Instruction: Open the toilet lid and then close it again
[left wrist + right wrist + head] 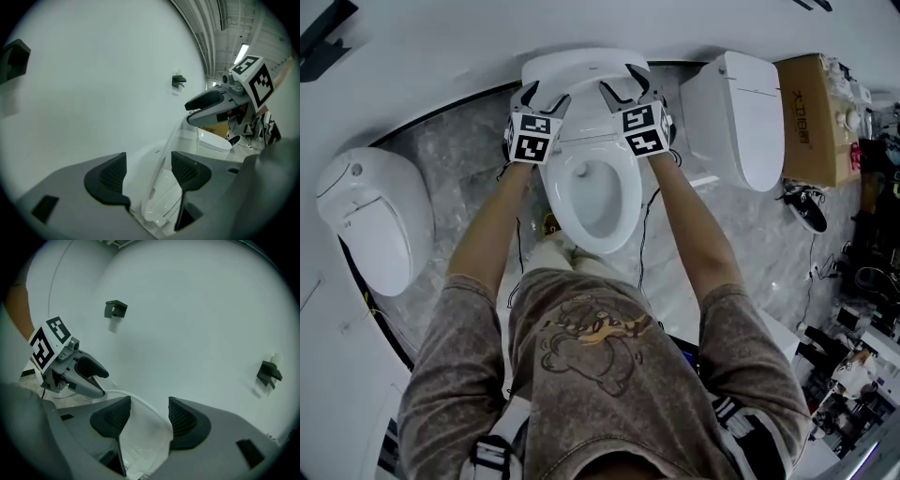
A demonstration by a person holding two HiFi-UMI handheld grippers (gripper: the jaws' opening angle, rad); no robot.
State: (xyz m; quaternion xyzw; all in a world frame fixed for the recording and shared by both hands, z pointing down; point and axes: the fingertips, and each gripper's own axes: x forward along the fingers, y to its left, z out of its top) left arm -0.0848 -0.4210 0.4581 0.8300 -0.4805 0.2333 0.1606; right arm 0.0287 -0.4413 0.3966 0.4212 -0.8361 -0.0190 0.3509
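Lid (159, 197) raised, both tools at its edge.
Left tool (546, 95) and right tool (623, 82) are both spread, with the lid edge between each tool's jaws.

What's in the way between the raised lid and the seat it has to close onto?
Nothing visible. The seat is bare and the bowl is open below the lid. Only the left gripper and right gripper are at the lid's edge, jaws apart.

The marble floor (478, 178) carries the toilet (600, 202) at the fingers (551, 101). To their right stand a second toilet (750, 112), a cardboard box (811, 117) and a shoe (806, 206). To their left stands a third toilet (375, 220).
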